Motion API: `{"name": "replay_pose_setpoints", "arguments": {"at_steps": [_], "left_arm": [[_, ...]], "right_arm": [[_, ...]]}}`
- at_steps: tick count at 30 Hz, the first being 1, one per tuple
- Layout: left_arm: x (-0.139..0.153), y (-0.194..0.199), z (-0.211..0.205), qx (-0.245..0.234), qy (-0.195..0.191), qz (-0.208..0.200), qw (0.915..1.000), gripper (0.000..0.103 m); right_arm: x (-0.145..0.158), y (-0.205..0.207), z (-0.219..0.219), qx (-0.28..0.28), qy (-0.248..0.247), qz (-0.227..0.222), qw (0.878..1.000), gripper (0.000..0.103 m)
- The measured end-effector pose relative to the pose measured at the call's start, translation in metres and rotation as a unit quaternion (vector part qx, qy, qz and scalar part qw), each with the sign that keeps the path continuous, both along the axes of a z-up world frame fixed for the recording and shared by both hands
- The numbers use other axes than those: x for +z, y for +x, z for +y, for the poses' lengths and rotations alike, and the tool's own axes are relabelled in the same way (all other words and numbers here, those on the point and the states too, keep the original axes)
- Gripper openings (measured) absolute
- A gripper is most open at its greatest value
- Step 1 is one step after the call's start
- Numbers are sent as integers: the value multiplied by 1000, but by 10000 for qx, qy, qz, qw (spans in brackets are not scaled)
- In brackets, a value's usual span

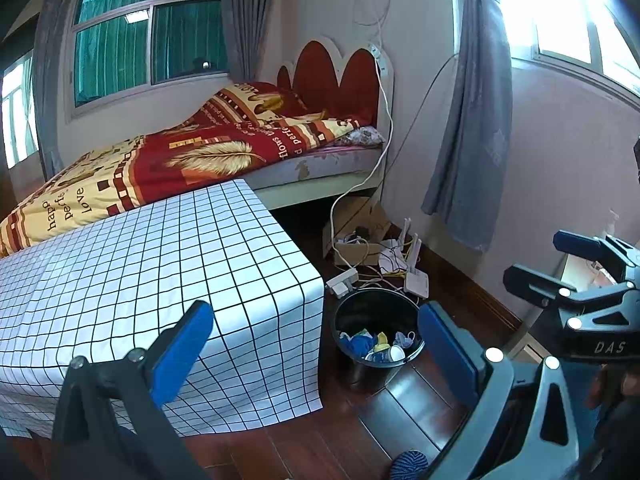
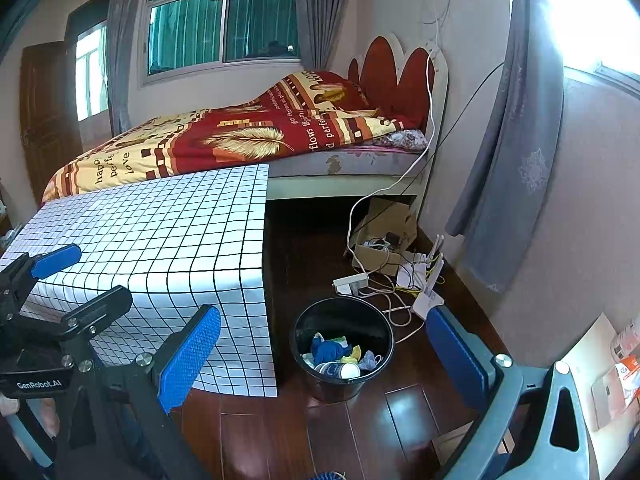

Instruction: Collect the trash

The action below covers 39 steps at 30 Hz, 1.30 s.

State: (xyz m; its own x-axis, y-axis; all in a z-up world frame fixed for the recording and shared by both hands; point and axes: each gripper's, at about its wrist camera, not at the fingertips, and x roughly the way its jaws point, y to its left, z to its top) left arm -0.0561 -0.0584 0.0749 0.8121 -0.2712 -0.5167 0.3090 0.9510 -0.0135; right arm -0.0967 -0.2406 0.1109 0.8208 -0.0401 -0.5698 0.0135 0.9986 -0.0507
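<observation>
A black trash bin (image 1: 376, 330) (image 2: 344, 344) stands on the dark wooden floor to the right of the table. It holds crumpled trash (image 1: 378, 346) (image 2: 340, 356): blue, yellow and white pieces. My left gripper (image 1: 316, 354) is open and empty, raised in front of the bin and the table's corner. My right gripper (image 2: 324, 358) is open and empty, also raised, with the bin between its blue pads. The right gripper shows at the right edge of the left wrist view (image 1: 560, 264). The left gripper shows at the left of the right wrist view (image 2: 68, 276).
A table with a white grid cloth (image 1: 140, 264) (image 2: 160, 232) stands left of the bin. Behind it is a bed (image 1: 200, 148) (image 2: 248, 132). A power strip, cables, a router and a cardboard box (image 1: 376, 256) (image 2: 392, 256) lie on the floor beyond the bin.
</observation>
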Motion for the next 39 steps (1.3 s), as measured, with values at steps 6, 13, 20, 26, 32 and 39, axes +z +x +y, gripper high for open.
{"name": "replay_pose_setpoints", "arguments": {"at_steps": [6,13,20,26,32,39], "left_arm": [[0,0,1,-7,2,-1,10000,103],[0,1,0,-6,-22,21,10000,103],[-1,1,0,-7,-16,38,10000,103],[-1,2,1,-8,-12,43,10000,103],[-6,5,-1,-61,-54,134,9999,103],[-7,6,2,-54,-87,14,9999,103]], "right_arm": [[0,0,-1,1,-11,12,10000,103],[1,1,-1,17,-22,-8,10000,103],[1,2,-1,23,-37,-7,10000,103],[0,2,-2,28,-36,-6,10000,103],[0,2,-2,22,-44,-10,10000,103],[-2,1,-3,28,-59,6,10000,103]]}}
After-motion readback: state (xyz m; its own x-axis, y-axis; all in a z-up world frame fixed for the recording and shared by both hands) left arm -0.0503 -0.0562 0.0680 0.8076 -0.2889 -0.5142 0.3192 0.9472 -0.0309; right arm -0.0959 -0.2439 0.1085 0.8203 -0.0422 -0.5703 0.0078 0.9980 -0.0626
